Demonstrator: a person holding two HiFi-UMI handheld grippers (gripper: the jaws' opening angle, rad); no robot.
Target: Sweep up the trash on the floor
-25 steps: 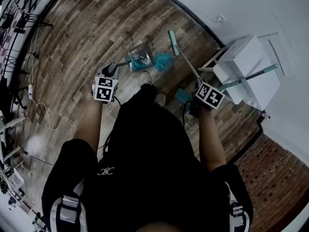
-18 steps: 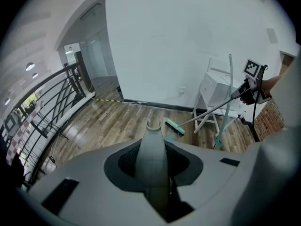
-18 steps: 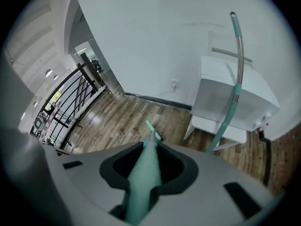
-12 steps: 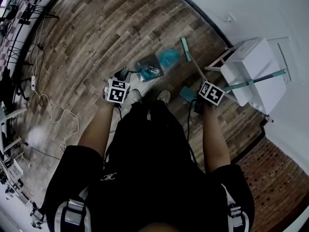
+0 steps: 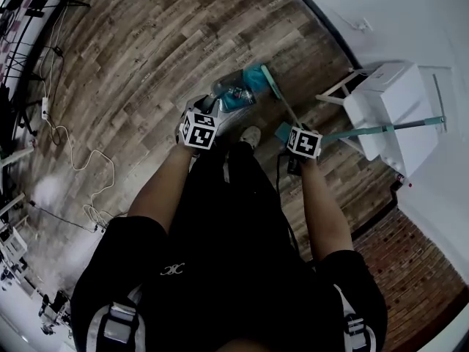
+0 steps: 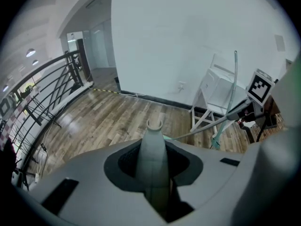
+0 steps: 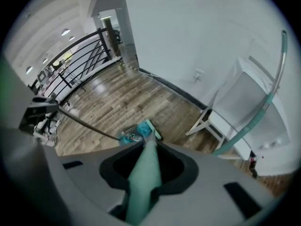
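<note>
Person's standing on the wood floor [image 5: 139, 57]. Left hand-held gripper [image 5: 204, 117] is clamped on the long grey dustpan handle [image 6: 153, 149], which sits right between its jaws in the left gripper view. Right hand-held gripper [image 5: 297, 144] is closed round the teal broom handle [image 7: 145, 173], same deal in its own view.

Dustpan [image 5: 238, 103] is down on the floor just in front of the person's shoe [image 5: 251, 134]. The broom head [image 5: 258, 78] is right up against its far side. Trash [image 5: 226, 88] looks like clear crumpled plastic + some small bits, lying at or in the pan, can't tell exactly which.

Off to the right there's a white stand [image 5: 388, 112] by the wall w/ another teal pole [image 5: 381, 128] leaning on it. Loose cable [image 5: 73, 152] on the floor far left.
</note>
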